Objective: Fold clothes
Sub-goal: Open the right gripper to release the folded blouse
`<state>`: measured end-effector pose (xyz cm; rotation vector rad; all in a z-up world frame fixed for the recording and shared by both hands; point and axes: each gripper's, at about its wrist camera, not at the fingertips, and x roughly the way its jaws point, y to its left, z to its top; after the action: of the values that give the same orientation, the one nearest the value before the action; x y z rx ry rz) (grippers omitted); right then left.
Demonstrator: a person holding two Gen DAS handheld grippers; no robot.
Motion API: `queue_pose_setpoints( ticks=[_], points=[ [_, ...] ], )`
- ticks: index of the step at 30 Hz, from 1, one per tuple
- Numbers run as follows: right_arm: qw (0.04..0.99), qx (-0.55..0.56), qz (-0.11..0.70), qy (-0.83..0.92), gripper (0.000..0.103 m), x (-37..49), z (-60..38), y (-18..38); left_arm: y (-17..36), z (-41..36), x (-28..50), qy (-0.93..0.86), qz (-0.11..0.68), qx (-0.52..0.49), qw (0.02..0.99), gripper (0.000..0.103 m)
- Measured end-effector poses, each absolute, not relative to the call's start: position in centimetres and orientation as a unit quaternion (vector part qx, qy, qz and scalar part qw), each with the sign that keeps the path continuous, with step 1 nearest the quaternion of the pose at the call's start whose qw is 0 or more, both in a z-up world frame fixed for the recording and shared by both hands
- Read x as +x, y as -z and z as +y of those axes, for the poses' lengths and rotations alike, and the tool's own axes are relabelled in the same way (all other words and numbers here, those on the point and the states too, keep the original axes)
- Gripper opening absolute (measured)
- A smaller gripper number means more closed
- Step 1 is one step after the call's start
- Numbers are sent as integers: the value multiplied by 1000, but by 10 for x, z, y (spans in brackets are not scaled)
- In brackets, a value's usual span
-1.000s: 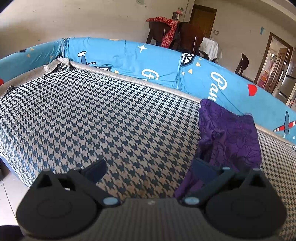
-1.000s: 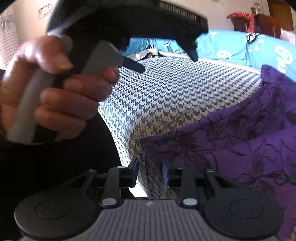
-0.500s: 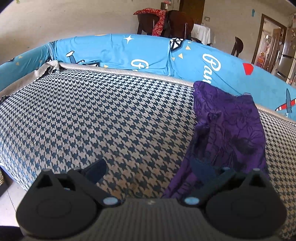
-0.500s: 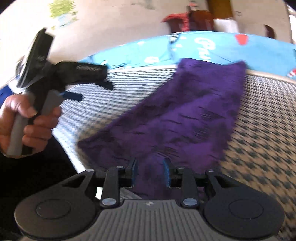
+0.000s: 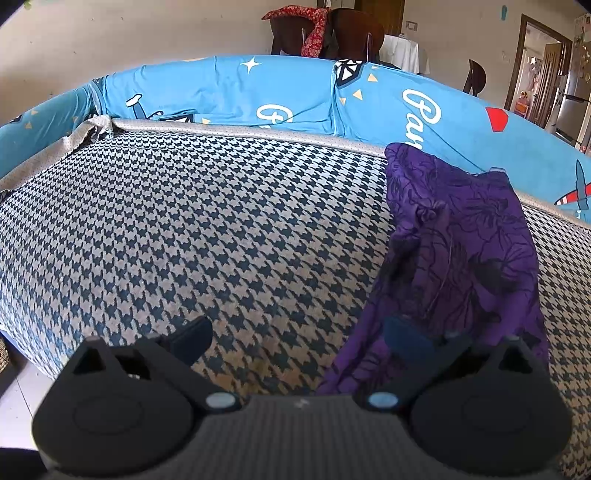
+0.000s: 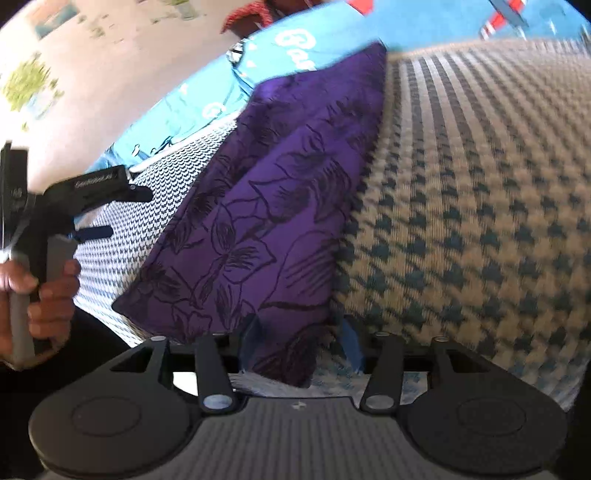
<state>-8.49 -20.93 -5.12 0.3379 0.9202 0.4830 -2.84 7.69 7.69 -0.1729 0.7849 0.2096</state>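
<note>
A purple garment [image 5: 454, 258] with a dark flower print lies folded lengthwise on the houndstooth sofa seat [image 5: 221, 229], running from the front edge to the backrest. My left gripper [image 5: 299, 338] is open wide above the seat's front. Its right finger [image 5: 406, 339] hangs over the garment's left edge, and nothing is gripped. In the right wrist view the garment's [image 6: 258, 229] near corner hangs between the jaws of my right gripper [image 6: 299, 343]. Those jaws are opening, with a gap showing beside the right finger. At the left of that view a hand [image 6: 44, 288] holds the open left gripper [image 6: 118, 214].
A blue printed cover [image 5: 258, 96] drapes the sofa's backrest and left arm. Behind it stand dark wooden chairs [image 5: 354, 33] with a red cloth [image 5: 295, 14] over one, and doorways open at the right. The seat's front edge drops to a tiled floor [image 5: 18, 384].
My right gripper has rolled and swung right along the garment's near end, and its jaws have widened around the corner. My left gripper has sunk slightly, still open.
</note>
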Motion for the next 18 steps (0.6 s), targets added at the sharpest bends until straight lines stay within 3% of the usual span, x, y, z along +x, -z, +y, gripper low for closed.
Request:
queue_pose_setpoints(
  ticks=[8,9,12,18],
  points=[
    [836,220,447,-230,49,-83,-215,64,-79,66,-19,-71,367,-87,923,103],
    [836,218,447,-230,45,-84,-214,64,-80,64,-16,-65,364,-87,925,103],
    [839,211,447,-226,20,-84,-215,65,-81,56,-8,-46,358,-85,929,103],
    [849,188,434,-236,10,-89,-212,60,-79,38,14,-24,358,-75,930,103]
  ],
)
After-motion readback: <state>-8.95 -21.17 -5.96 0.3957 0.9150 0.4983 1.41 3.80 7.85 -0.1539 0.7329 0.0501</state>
